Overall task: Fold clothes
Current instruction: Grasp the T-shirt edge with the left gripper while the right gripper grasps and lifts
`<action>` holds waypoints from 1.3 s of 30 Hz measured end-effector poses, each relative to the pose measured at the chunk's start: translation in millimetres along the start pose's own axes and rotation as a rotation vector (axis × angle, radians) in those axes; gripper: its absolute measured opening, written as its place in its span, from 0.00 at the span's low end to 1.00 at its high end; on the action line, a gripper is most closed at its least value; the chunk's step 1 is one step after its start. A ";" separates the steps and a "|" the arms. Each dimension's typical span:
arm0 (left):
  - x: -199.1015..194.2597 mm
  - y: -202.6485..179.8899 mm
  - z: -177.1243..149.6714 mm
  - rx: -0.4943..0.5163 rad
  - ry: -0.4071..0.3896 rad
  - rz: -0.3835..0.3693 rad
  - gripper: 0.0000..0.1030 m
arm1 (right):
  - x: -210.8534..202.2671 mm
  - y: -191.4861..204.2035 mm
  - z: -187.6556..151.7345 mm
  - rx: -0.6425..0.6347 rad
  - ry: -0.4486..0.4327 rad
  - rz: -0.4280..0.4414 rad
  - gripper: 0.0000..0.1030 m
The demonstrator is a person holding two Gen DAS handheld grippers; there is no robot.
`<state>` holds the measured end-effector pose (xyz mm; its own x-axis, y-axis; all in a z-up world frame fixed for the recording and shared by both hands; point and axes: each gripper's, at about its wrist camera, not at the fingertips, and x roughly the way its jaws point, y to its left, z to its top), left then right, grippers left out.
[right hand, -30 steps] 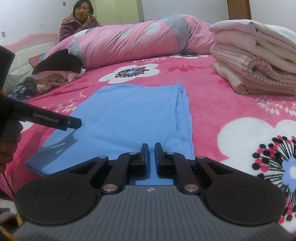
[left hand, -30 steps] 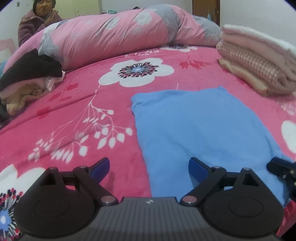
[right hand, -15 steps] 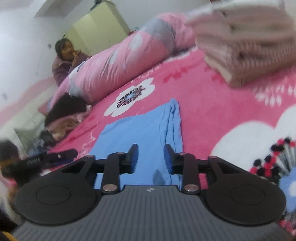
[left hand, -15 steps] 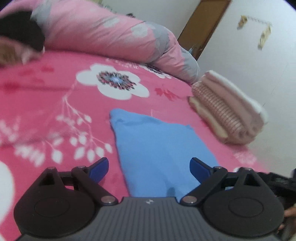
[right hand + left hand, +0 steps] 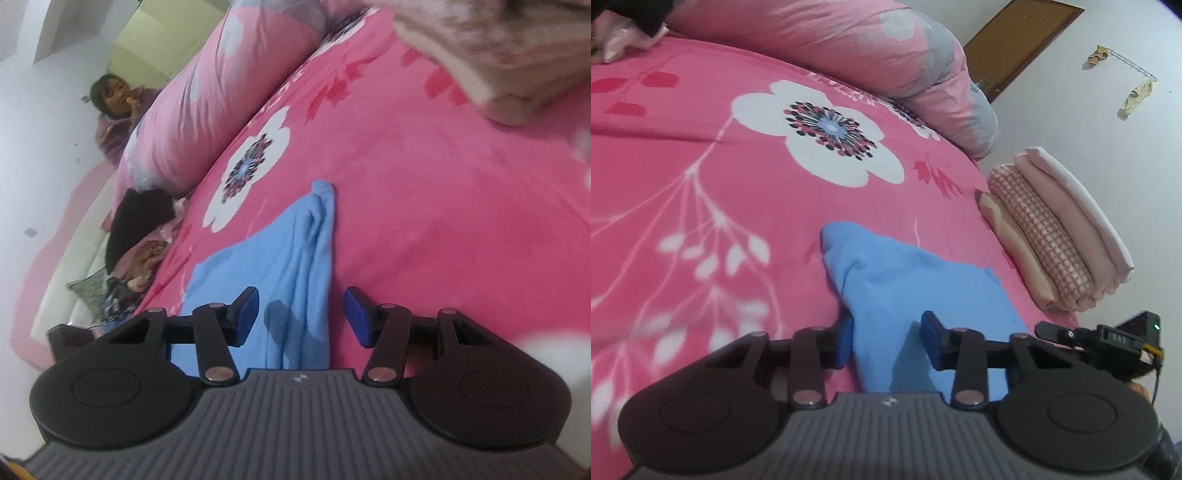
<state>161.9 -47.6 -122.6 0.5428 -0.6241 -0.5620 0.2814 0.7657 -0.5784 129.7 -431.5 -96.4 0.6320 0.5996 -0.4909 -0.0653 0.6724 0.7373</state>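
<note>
A light blue garment lies on the pink flowered bedcover, bunched into a ridge toward me. My left gripper is low over its near end and its jaws are closing. The cloth's left edge lies against the left pad, while the right pad stands apart above the fabric. In the right wrist view the garment shows its folded right edge running between the fingers of my right gripper, whose jaws are opening and press on nothing. The right gripper also shows at the left view's right edge.
A stack of folded pink and checked clothes sits on the bed right of the garment. A rolled pink duvet lies along the far side. A dark heap of unfolded clothes is at the left. A person sits behind the duvet.
Both views have rolled and swung sideways. The left jaws went from wide apart to half closed around the garment's edge. The right jaws went from shut to apart. The garment has bunched up.
</note>
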 end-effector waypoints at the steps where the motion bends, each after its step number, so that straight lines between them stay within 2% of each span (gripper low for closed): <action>1: 4.2 1.6 2.9 0.002 0.004 -0.010 0.32 | 6.5 -1.2 7.0 -0.003 0.016 0.019 0.49; 4: 18.4 3.4 12.0 0.012 0.015 -0.041 0.26 | 25.7 -3.4 26.0 -0.022 0.065 0.071 0.46; 6: 25.2 2.2 15.9 0.030 0.020 -0.050 0.22 | 38.5 0.2 34.8 -0.050 0.090 0.074 0.37; 8: 29.4 3.0 16.5 0.040 0.013 -0.064 0.18 | 50.8 3.6 40.5 -0.089 0.112 0.066 0.15; 9: 30.9 3.6 16.5 0.038 0.011 -0.071 0.14 | 54.7 3.5 41.7 -0.097 0.115 0.062 0.10; 10: 31.0 3.3 17.3 0.036 0.011 -0.069 0.12 | 58.6 3.4 42.8 -0.105 0.118 0.058 0.06; 13: 24.6 -3.2 17.6 0.064 -0.010 -0.059 0.08 | 57.7 19.9 42.8 -0.191 0.082 0.040 0.06; 21: -40.3 -64.9 21.3 0.184 -0.184 -0.093 0.08 | -3.6 107.7 26.6 -0.493 -0.115 -0.047 0.05; 26: -85.6 -122.2 12.1 0.295 -0.301 -0.138 0.08 | -64.3 146.8 5.6 -0.582 -0.267 -0.081 0.05; 30: -105.8 -172.1 17.4 0.371 -0.350 -0.185 0.08 | -118.7 171.9 -6.5 -0.641 -0.405 -0.094 0.05; 34: -118.0 -233.3 35.9 0.480 -0.395 -0.237 0.08 | -175.5 189.8 4.2 -0.696 -0.552 -0.115 0.05; 39: -117.7 -308.5 73.0 0.568 -0.488 -0.291 0.08 | -248.8 210.9 46.7 -0.760 -0.730 -0.161 0.05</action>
<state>69.0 -198.9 165.2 0.6334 -0.7729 -0.0375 0.7531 0.6269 -0.1993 -5.2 -459.1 202.9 0.9696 0.2434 0.0264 -0.2448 0.9662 0.0811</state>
